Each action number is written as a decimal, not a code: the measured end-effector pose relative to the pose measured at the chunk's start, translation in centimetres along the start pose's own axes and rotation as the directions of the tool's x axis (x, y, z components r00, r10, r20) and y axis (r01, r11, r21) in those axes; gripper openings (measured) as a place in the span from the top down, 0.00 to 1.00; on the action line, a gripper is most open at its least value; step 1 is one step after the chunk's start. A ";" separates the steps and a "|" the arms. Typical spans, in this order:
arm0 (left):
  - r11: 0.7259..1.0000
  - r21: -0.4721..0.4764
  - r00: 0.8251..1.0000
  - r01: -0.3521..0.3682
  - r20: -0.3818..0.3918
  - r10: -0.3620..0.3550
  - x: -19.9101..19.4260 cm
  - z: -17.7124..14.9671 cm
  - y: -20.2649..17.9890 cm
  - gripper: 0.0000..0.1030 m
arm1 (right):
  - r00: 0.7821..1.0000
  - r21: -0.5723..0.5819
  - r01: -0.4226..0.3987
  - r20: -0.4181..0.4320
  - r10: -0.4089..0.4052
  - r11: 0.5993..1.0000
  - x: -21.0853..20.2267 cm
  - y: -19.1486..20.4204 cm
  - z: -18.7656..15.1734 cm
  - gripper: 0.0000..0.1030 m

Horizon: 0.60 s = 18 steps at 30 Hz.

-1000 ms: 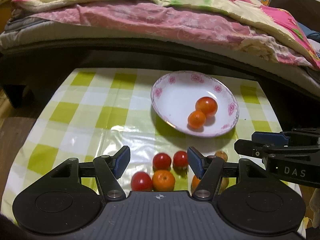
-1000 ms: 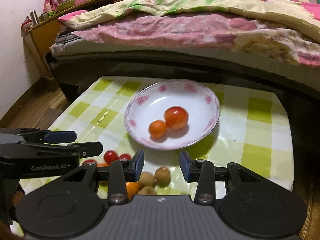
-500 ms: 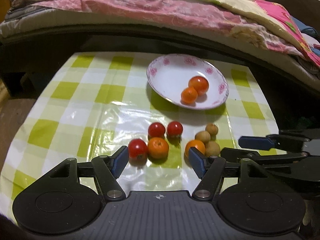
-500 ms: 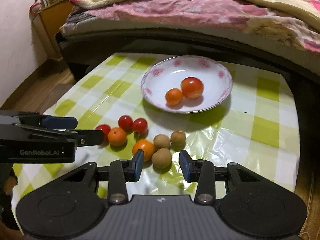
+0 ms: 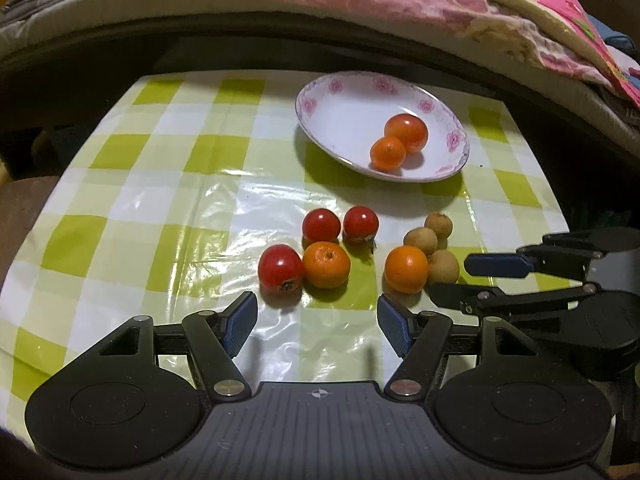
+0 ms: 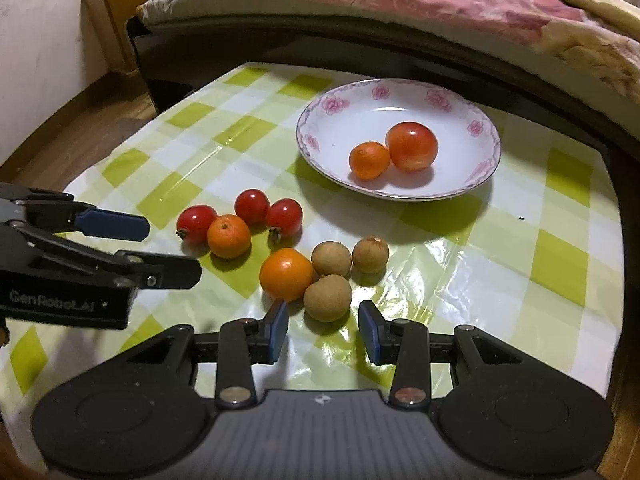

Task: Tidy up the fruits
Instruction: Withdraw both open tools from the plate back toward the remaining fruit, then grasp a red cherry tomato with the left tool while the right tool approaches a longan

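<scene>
A white floral plate (image 5: 344, 100) (image 6: 472, 104) holds one tomato (image 5: 406, 133) and one small orange (image 5: 387, 153). In front of it on the checked cloth lie three red tomatoes (image 5: 280, 268), two oranges (image 5: 326, 264) (image 6: 285, 273) and three brown longans (image 6: 328, 297). My left gripper (image 5: 318, 322) hovers open just short of the nearest tomato and orange, nothing between its pads. My right gripper (image 6: 323, 330) is open, narrower, just before the nearest longan. Each gripper shows at the side of the other's view.
A green and white checked plastic cloth (image 5: 168, 200) covers the low table. Beyond it runs a dark bed frame (image 5: 280, 36) with pink and yellow bedding. A wooden floor (image 6: 80, 128) and a wooden cabinet (image 6: 120, 20) lie to the left.
Both grippers have sunk and tilted downward toward the loose fruit, which now lies fully in view ahead of the fingers. No fruit has moved.
</scene>
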<state>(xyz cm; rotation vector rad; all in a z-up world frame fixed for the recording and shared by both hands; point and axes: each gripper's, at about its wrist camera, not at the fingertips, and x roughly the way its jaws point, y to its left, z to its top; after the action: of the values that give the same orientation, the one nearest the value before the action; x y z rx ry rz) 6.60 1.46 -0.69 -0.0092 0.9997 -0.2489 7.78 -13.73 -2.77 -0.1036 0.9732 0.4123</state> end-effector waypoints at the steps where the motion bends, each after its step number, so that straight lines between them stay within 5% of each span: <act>1: 1.000 0.004 1.000 -0.001 -0.003 0.001 0.1 -0.1 0.0 0.29 | 1.000 -0.002 -0.002 0.001 0.002 1.000 0.1 0.0 0.1 0.61; 12: 0.997 0.063 0.999 -0.041 0.026 0.039 1.4 0.6 0.8 0.28 | 1.000 -0.009 -0.007 -0.013 0.007 1.000 1.8 -0.1 0.5 0.61; 18: 0.994 0.105 0.999 -0.043 0.016 0.041 2.9 1.1 1.1 0.28 | 1.000 0.006 0.007 -0.022 -0.007 1.000 1.8 -0.5 0.7 0.69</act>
<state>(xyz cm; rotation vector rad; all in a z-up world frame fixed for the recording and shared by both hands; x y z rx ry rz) 9.23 1.81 -2.68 0.1055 0.9713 -0.2623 9.43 -13.49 -3.85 -0.1058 0.9952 0.4021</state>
